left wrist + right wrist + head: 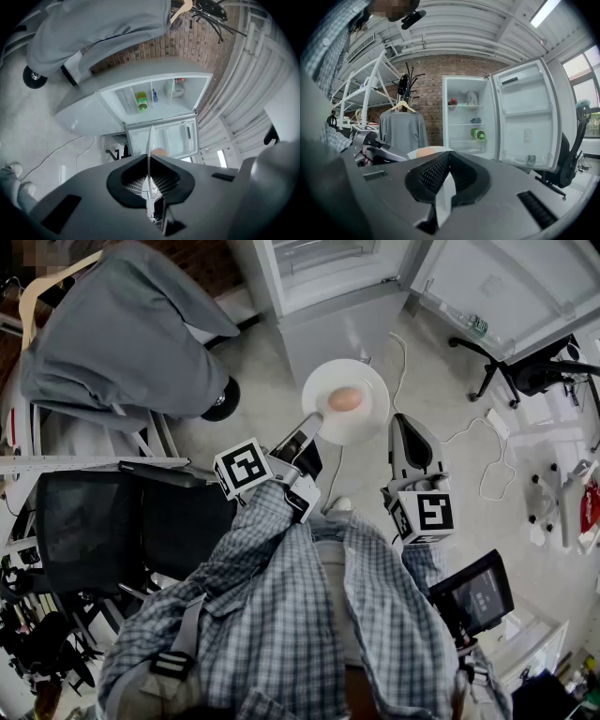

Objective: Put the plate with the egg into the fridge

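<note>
Head view shows the plate [364,426] in front of the fridge [328,287], outside it, above the floor and close to the fridge's lower part. The egg [345,399] lies in the middle of the plate. The left gripper [310,427] is clamped on the plate's rim, on the side turned away from the fridge and toward the person. In the left gripper view the plate stands edge-on as a thin white line between the two jaws, and both jaws press on it. The right gripper [401,420] is also in front of the fridge, just beside the opposite side of the plate. Whether it touches the rim, I cannot tell. In the right gripper view its jaws meet at the tips and nothing is held between them. The fridge is open: its door [511,287] is swung out to the right of the fridge, and the shelves inside can be seen. A green bottle [477,134] lies on a shelf inside the fridge. To the left of the fridge a grey garment [122,334] hangs on a hanger, with a brick wall behind it.
</note>
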